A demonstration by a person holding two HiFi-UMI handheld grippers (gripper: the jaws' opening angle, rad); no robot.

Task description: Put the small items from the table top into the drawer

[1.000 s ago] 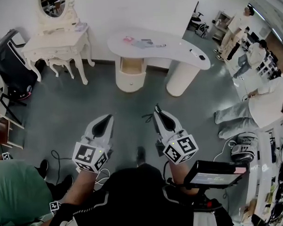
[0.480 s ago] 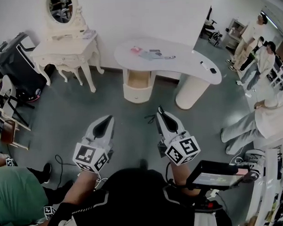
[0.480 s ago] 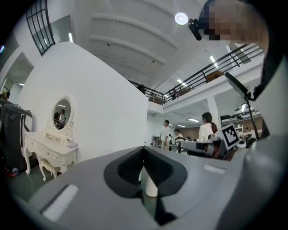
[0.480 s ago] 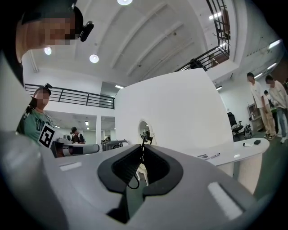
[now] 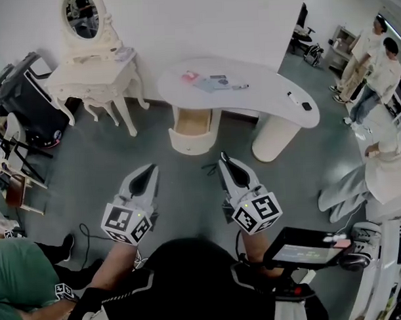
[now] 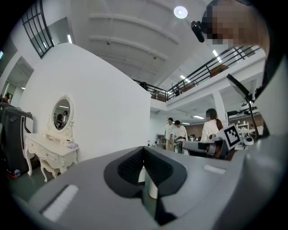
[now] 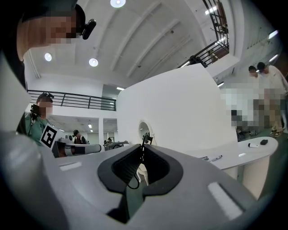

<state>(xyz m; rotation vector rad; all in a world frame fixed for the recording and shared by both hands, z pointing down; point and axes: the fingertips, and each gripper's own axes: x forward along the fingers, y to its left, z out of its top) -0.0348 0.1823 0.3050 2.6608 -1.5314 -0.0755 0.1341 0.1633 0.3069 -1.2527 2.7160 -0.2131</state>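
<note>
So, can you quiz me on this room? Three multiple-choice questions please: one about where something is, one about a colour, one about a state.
1. Where does the oval mirror stand?
A. On the floor
B. On top of the ornate dressing table
C. Hanging from the ceiling

2. What colour is the top of the curved table?
A. White
B. Black
C. Green

3. How is the drawer under that table?
A. Pushed shut
B. Pulled open
C. Taken out and lying on the floor

Answers:
1 B, as the head view shows the mirror rising from the back of the dressing table by the wall.
2 A, as the whole top is plain white under the few small items.
3 B, as its wooden inside shows below the table's edge.
</note>
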